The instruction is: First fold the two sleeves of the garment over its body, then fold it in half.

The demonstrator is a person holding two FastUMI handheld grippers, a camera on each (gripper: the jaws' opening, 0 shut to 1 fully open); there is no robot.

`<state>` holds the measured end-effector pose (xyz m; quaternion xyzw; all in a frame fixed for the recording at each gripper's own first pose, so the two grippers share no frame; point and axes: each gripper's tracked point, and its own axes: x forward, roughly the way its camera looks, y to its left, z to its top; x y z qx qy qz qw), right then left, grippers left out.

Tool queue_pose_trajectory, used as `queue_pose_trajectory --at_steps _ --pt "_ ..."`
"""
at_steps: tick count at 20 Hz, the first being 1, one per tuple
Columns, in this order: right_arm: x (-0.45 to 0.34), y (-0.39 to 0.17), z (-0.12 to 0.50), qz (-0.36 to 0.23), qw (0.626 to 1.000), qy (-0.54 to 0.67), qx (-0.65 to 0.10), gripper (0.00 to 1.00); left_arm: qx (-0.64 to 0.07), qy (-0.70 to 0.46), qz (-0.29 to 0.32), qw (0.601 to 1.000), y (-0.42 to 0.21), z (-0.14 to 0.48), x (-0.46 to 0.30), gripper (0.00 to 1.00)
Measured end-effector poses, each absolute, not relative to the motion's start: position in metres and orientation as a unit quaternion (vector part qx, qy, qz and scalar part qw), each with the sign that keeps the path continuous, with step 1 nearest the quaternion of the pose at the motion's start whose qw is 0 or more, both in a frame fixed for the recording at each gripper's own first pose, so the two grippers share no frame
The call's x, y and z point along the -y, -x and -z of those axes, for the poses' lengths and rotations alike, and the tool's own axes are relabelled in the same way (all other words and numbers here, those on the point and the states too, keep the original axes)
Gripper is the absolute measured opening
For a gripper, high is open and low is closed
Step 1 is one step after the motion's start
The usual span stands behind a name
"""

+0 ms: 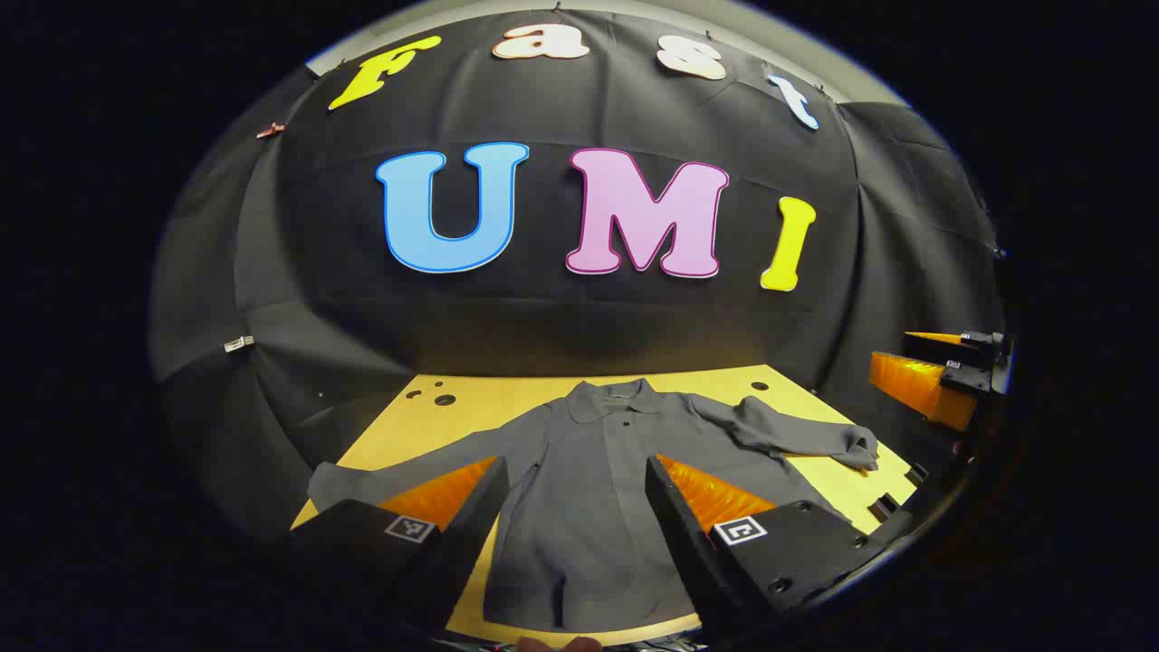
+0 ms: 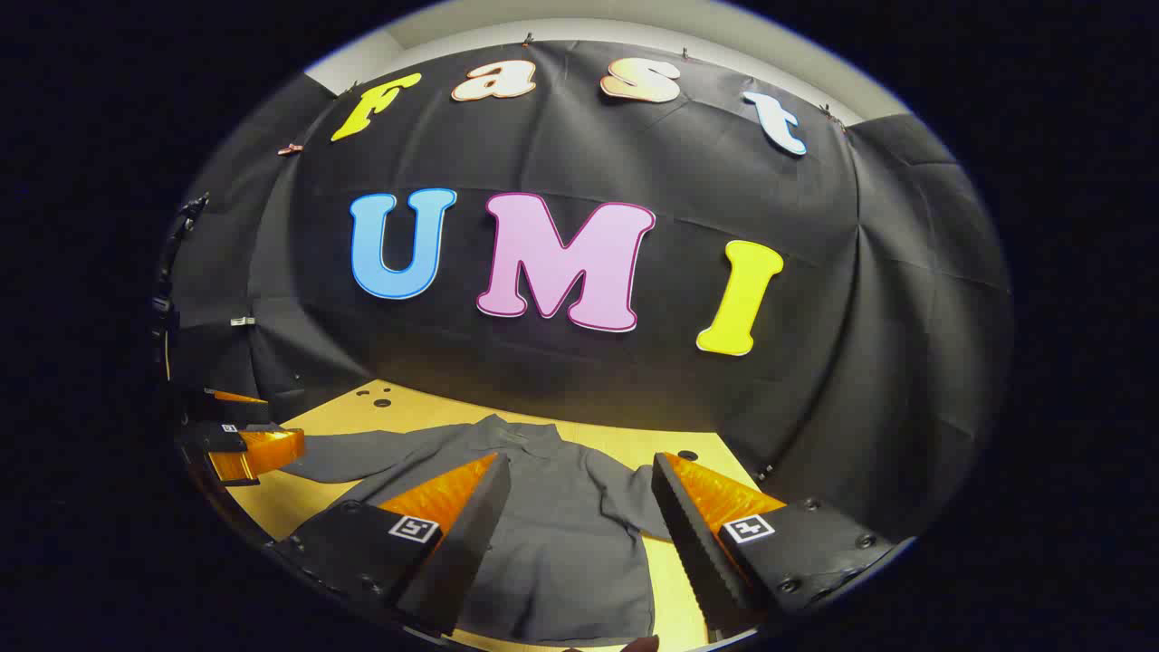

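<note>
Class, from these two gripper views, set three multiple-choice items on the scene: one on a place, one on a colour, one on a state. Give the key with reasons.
1. Where does the garment lie?
A. on the table
B. on the floor
C. on a hanger

2. What colour is the garment?
A. red
B. grey
C. white

3. How do the left gripper jaws stand?
A. shut on a sleeve
B. shut on the collar
C. open

Key: 1 A, it is spread flat on the tabletop; 2 B, the cloth is grey throughout; 3 C, cloth shows in the wide gap between them.
</note>
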<state>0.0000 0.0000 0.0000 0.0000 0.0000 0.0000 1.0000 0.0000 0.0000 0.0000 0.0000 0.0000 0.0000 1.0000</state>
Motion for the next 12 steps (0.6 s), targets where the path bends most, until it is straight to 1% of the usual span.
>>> queue_pose_trajectory --at_steps 5,6,7,12 --pt "-0.0006 -0.0004 0.0002 -0.001 1.0 0.001 0.0 0.98 -0.001 0.001 0.002 1.0 -0.0014 0.0015 0.0005 0.96" --pt "-0.0001 -0.0007 0.0003 0.0 1.0 0.001 0.0 0.98 -0.002 0.002 0.002 1.0 -0.0016 0.0009 0.0002 0.92" --pt "-0.0001 -0.0012 0.0005 0.0 1.0 0.002 -0.001 0.98 -0.003 0.002 0.002 1.0 -0.0017 0.0028 0.0003 0.96" --pt "-0.0008 -0.0033 0.0018 0.001 1.0 0.001 -0.003 0.98 -0.004 0.003 0.001 1.0 -0.0029 0.0019 -0.0019 0.96"
